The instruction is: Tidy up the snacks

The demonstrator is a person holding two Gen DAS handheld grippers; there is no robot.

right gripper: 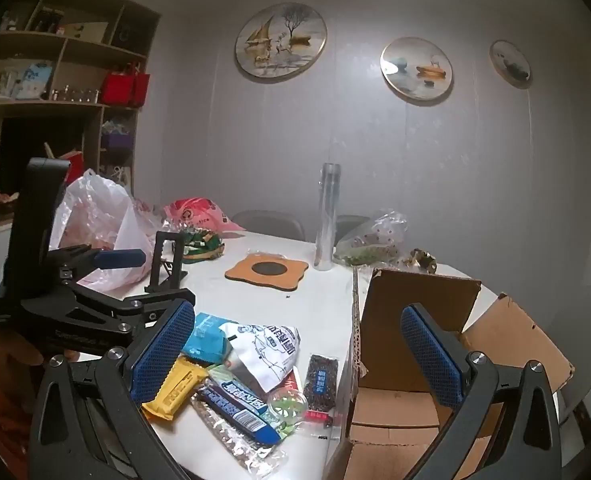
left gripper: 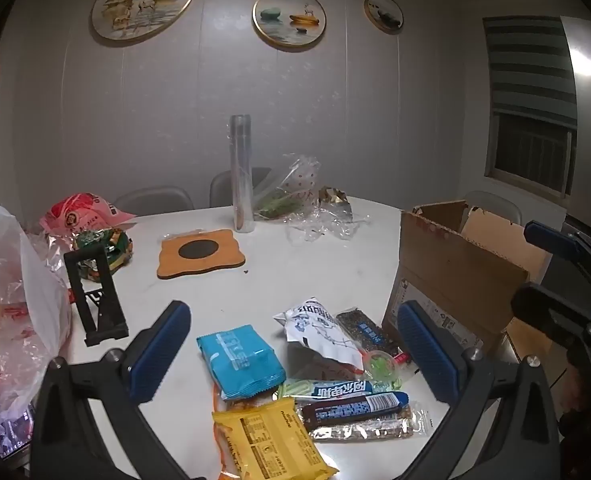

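White table (left gripper: 327, 248) carries the snack pile (left gripper: 295, 380) at its near edge, directly beneath the wide, empty left tongs (left gripper: 291, 356); right tongs (right gripper: 295, 356), equally wide, hover over the cardboard box (right gripper: 415, 400).

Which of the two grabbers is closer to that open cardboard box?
Right. The right gripper hangs at the cardboard box, one finger over its open top. The left gripper hovers over the snack pile, with the box off to its right.

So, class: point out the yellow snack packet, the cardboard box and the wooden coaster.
yellow snack packet (left gripper: 269, 446), left wrist view, its printed back.
cardboard box (right gripper: 419, 304), right wrist view, its rear flap.
wooden coaster (left gripper: 201, 254), left wrist view, its dark centre.
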